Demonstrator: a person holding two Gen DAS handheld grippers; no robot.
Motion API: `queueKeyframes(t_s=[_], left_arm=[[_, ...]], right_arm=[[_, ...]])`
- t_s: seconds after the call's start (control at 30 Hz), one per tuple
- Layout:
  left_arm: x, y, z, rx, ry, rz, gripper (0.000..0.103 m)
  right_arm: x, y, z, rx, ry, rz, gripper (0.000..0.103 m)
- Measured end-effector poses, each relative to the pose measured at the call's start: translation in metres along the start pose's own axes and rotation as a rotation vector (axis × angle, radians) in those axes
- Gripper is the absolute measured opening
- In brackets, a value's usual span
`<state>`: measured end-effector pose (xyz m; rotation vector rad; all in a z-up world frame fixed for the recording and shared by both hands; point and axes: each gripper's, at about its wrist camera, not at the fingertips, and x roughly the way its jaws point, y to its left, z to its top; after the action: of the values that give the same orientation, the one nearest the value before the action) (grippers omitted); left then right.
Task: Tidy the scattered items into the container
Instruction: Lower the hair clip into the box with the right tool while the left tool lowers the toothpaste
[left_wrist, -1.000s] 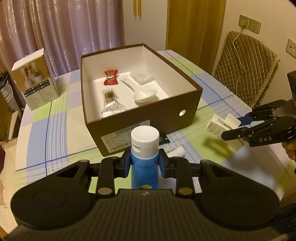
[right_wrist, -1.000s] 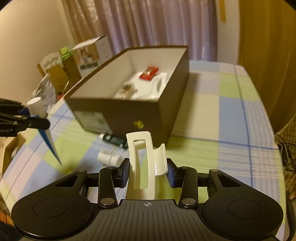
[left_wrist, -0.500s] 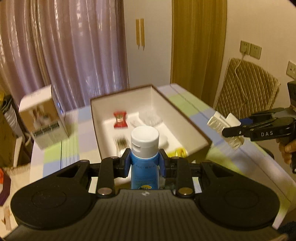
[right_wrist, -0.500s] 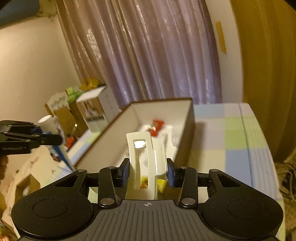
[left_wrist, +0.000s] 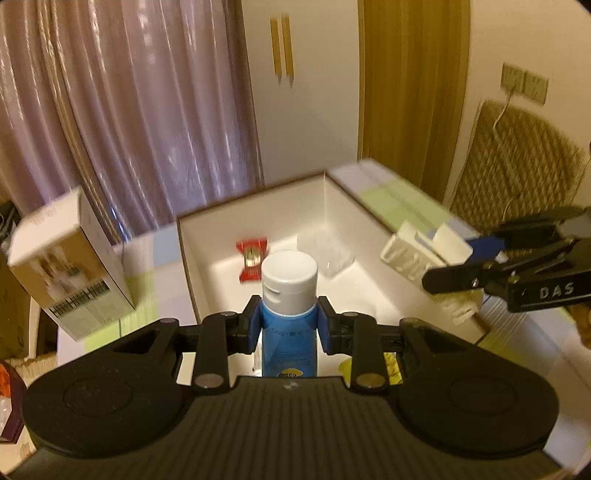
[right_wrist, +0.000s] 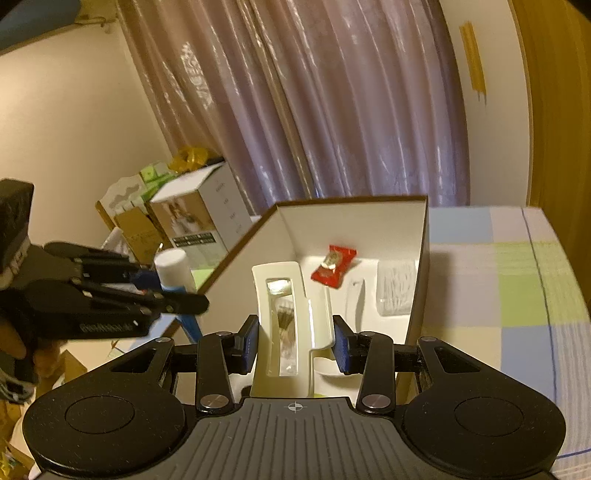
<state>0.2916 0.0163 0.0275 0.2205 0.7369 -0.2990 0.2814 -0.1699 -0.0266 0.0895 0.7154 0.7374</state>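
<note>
Left claw (left_wrist: 289, 328): clamped on a blue bottle (left_wrist: 290, 343) with a white cap, blue pads pressing its shoulders on both sides. Bottle is upright and carried above the near end of the open box (left_wrist: 192, 258).

Right claw (right_wrist: 294, 339): gripping a white plastic clip (right_wrist: 286, 332), pads against its two long sides. Clip stands on end, slotted face toward the camera, over the near part of the box interior. In the left wrist view the same claw and clip sit just over the box's right-hand wall.

Box: brown outside, white inside, resting on a worktop (right_wrist: 517, 295) covered in a blue, green and cream checked cloth. Contents visible on the box floor: a red sweet wrapper (right_wrist: 333, 266), a clear packet of cotton swabs (right_wrist: 395, 291) against the right wall, a white spoon (right_wrist: 354, 299) between them. Seen through the clip's slot, a further clear packet; contents not legible.

A printed carton (left_wrist: 70, 269) stands on the worktop, left of the box. Pink curtains behind. Left wrist view is motion-blurred.
</note>
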Motion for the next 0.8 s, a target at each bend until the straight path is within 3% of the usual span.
queueKeyframes(t_s=[0.3, 0.8], left_arm=[[0.054, 0.01, -0.015, -0.076, 0.088, 0.048, 0.026], [0.099, 0.0, -0.031, -0.03, 0.188, 0.066, 0.026]], right_arm=[[0.026, -0.02, -0.006, 0.028, 0.045, -0.013, 0.043], [0.036, -0.027, -0.006, 0.038, 0.069, -0.019, 0.043]])
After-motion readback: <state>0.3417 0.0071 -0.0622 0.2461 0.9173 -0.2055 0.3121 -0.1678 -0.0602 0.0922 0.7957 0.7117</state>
